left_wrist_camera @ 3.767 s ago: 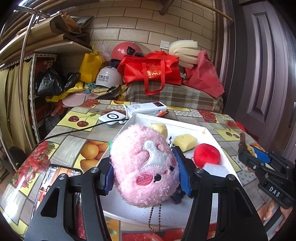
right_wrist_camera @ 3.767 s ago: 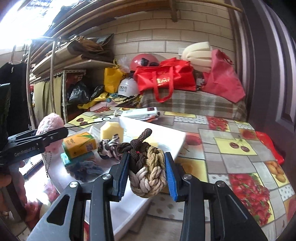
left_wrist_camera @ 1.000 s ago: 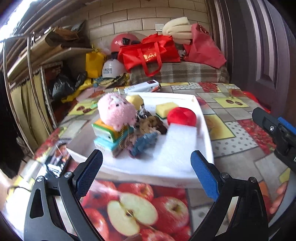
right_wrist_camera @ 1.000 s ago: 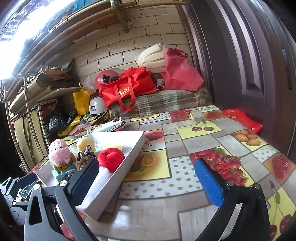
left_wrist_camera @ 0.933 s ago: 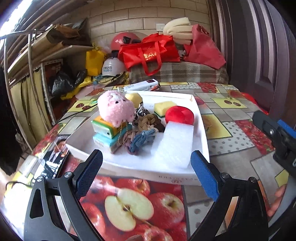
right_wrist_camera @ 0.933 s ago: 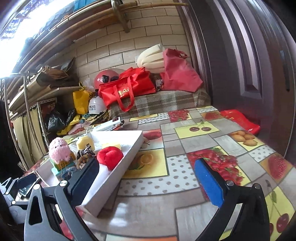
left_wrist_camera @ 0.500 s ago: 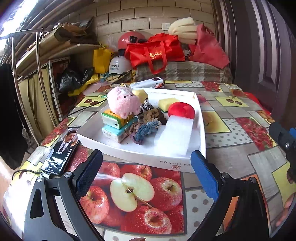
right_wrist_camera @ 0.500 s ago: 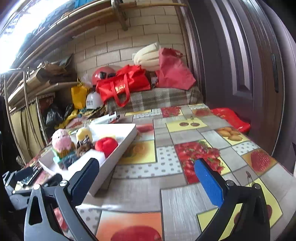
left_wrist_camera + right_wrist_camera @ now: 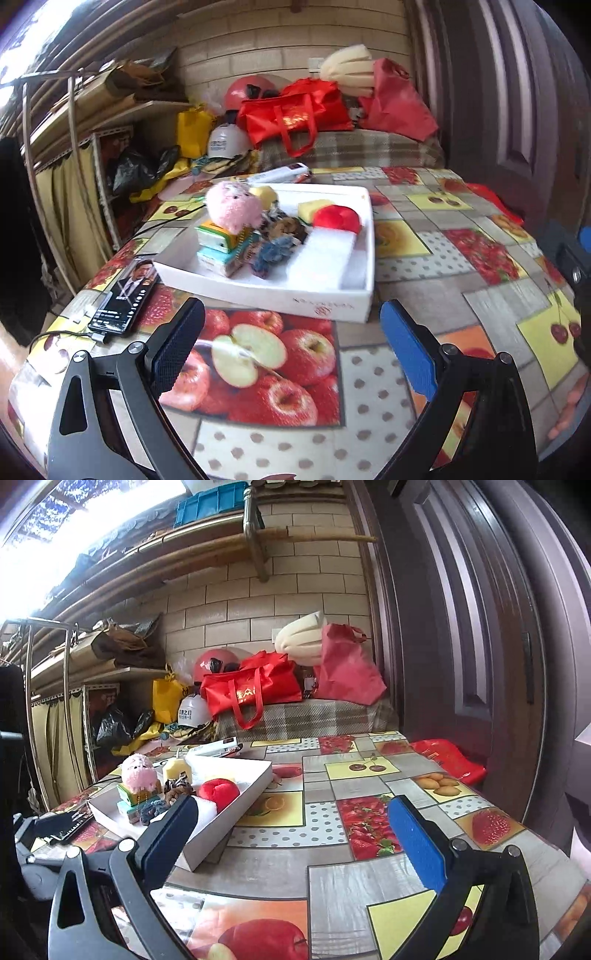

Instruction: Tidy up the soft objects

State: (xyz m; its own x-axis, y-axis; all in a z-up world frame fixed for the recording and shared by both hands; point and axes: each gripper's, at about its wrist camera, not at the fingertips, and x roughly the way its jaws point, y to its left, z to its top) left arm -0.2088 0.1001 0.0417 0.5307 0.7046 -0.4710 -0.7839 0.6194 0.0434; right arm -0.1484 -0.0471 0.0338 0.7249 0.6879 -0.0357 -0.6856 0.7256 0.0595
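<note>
A white tray (image 9: 325, 301) on the fruit-print table holds a pink plush (image 9: 232, 208) on top of small tissue packs (image 9: 219, 242), knotted ropes (image 9: 280, 240), a yellow sponge (image 9: 317, 207), a red soft toy (image 9: 337, 218) and a white foam pad (image 9: 321, 254). My left gripper (image 9: 291, 339) is open and empty, in front of the tray's near edge. My right gripper (image 9: 291, 829) is open and empty, to the right of the tray (image 9: 229, 810); the plush (image 9: 137, 770) and red toy (image 9: 218, 792) show there too.
A phone (image 9: 125, 293) with a cable lies on the table left of the tray. A white box (image 9: 279, 173) lies behind the tray. Red bags (image 9: 295, 110), helmets and a shelf stand at the back. A door (image 9: 480, 646) is on the right.
Both grippers, which held the pink plush and a rope knot, are now open and empty. Both have pulled back from the tray; the plush and rope now rest in it.
</note>
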